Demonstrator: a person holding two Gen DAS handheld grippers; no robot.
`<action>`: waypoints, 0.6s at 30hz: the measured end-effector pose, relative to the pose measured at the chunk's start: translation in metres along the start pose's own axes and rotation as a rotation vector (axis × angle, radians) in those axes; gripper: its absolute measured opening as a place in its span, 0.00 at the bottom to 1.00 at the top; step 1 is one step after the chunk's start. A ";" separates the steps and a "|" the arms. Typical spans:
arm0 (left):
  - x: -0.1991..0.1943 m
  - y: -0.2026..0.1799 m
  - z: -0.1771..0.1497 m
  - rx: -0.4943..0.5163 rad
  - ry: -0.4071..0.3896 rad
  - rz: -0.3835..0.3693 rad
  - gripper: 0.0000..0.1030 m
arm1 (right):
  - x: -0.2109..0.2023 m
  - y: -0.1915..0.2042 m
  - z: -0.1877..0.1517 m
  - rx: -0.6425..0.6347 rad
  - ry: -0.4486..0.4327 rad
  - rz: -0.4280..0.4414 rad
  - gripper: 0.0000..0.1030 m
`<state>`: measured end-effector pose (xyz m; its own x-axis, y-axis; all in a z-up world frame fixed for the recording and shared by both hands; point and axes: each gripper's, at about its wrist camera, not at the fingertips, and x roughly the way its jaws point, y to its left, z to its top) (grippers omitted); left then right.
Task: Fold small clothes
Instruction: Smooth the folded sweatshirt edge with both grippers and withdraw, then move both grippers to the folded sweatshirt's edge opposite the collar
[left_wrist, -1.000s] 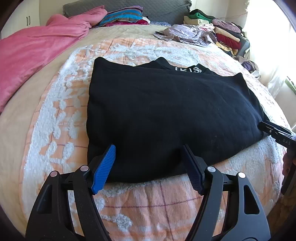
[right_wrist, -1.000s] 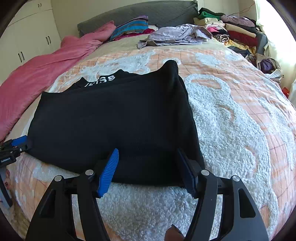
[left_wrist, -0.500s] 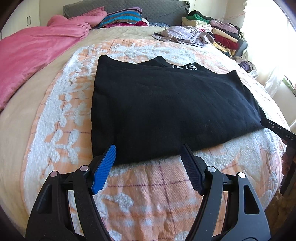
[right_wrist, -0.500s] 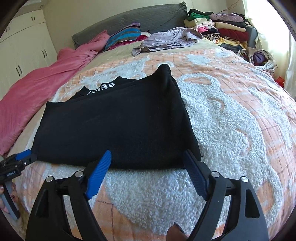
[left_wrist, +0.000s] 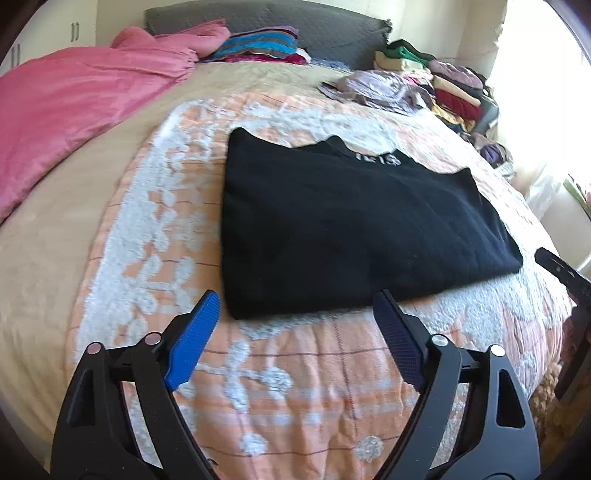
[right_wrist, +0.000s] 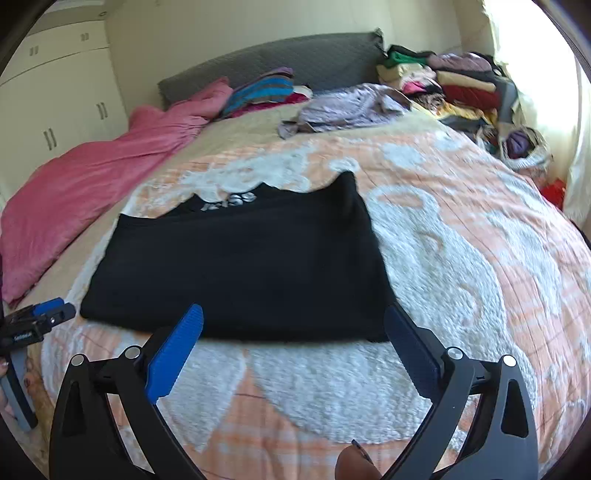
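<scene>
We had drawn both grippers back off the folded black garment (left_wrist: 351, 229), and its near edge now lay free.

The orange-and-white bedspread (left_wrist: 303, 369) carried the garment flat at its middle. Our left gripper (left_wrist: 295, 314) hung just short of its near-left corner, our right gripper (right_wrist: 293, 326) just short of its near-right corner; both sets of jaws were opening wide, nothing between them.

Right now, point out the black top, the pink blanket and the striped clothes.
black top (left_wrist: 351, 229), left wrist view, middle of the folded cloth
pink blanket (left_wrist: 74, 110), left wrist view, its wide middle
striped clothes (right_wrist: 264, 90), right wrist view, top fold
</scene>
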<state>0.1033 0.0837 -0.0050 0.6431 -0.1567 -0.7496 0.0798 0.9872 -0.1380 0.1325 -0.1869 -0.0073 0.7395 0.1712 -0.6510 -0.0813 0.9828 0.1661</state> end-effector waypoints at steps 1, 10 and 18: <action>-0.002 0.003 0.001 -0.006 -0.006 0.006 0.91 | -0.002 0.004 0.002 -0.013 -0.006 0.002 0.95; -0.018 0.026 0.017 -0.033 -0.048 0.047 0.91 | -0.011 0.064 0.016 -0.135 -0.049 0.080 0.95; -0.019 0.042 0.030 -0.041 -0.057 0.079 0.91 | 0.004 0.123 0.017 -0.247 -0.028 0.136 0.96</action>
<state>0.1171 0.1284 0.0224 0.6886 -0.0758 -0.7212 -0.0032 0.9942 -0.1076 0.1368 -0.0663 0.0226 0.7284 0.3040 -0.6140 -0.3389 0.9387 0.0627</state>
